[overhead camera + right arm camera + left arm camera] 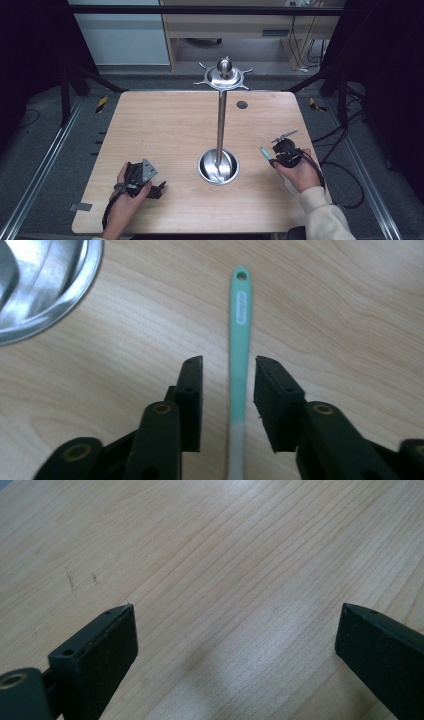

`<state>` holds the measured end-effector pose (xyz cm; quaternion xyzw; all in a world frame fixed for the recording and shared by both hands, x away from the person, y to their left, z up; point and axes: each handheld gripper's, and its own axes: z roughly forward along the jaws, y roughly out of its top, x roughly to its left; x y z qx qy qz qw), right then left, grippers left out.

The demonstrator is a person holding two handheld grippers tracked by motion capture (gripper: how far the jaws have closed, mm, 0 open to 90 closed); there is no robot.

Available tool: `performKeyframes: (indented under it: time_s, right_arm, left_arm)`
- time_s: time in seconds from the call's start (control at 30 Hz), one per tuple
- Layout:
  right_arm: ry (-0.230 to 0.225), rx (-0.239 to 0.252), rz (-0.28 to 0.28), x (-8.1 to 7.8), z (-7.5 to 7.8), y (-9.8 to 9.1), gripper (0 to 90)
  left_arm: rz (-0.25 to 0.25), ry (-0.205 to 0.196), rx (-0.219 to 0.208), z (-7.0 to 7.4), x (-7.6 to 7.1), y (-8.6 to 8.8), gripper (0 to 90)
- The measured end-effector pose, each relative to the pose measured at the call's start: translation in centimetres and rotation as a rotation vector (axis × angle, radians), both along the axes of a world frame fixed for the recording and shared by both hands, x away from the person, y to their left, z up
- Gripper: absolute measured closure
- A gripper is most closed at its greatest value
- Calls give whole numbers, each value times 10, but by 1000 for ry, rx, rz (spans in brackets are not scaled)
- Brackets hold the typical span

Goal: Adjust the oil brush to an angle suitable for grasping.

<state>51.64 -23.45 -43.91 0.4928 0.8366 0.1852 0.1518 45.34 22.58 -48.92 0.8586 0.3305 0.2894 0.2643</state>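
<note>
Right gripper [227, 365] just right of round steel base [45, 285] of tall metal rack: jaws apart, straddling slim mint-green plastic toothbrush handle [239, 340], pads clear of it. Handle lies flat on light wooden table [165, 125], its holed end pointing away from the gripper. Left gripper [235, 625] well left of steel base, jaws wide apart over bare wood, gripping nothing.
</note>
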Motion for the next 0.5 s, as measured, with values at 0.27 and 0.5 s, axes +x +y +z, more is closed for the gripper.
performKeyframes:
  time_s: [0.27,0.5]
  right_arm:
    - [113,-28,2,9,-1,-10,629]
    - [179,-37,4,14,-9,-11,675]
  left_arm:
    - [-2,3,2,-1,0,-2,31]
    - [-4,5,2,-1,0,-2,31]
